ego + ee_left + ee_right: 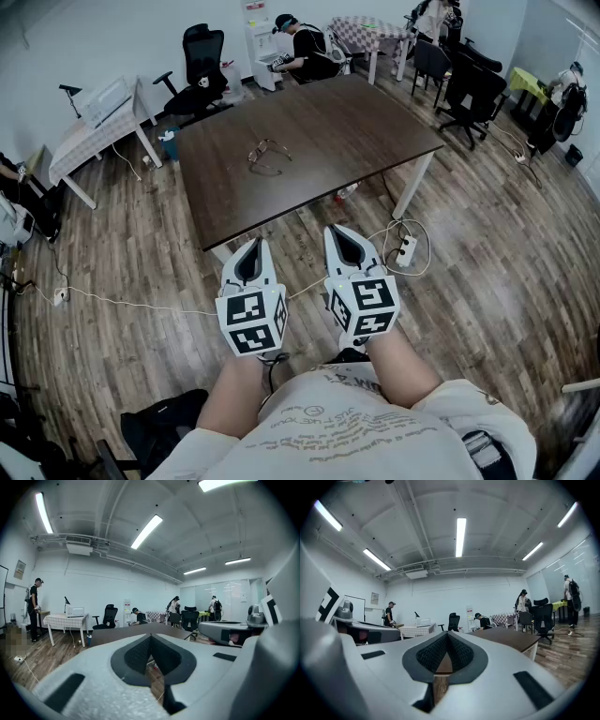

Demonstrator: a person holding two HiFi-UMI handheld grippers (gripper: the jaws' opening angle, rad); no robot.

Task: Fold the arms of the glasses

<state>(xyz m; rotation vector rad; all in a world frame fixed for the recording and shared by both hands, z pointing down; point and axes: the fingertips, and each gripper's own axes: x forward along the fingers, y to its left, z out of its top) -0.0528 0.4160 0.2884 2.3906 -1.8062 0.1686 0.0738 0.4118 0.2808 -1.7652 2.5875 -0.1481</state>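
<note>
closed and empty, left gripper [251, 247] and right gripper [344, 234] hang short of the table [356, 131]; they should open, steady the glasses [267, 156], then swing one arm gently inward.

Your head camera looked steeply down over both arms, with the brown table [309, 150] well beyond the fingertips [253, 246]. Each gripper camera sat close behind its own fingers [136, 654], facing roughly level across the room. All three views shared that table.

Bare tabletop [356, 131] rings the glasses [267, 156] on every side; office chairs [202, 58] stand well back beyond the far corners.
</note>
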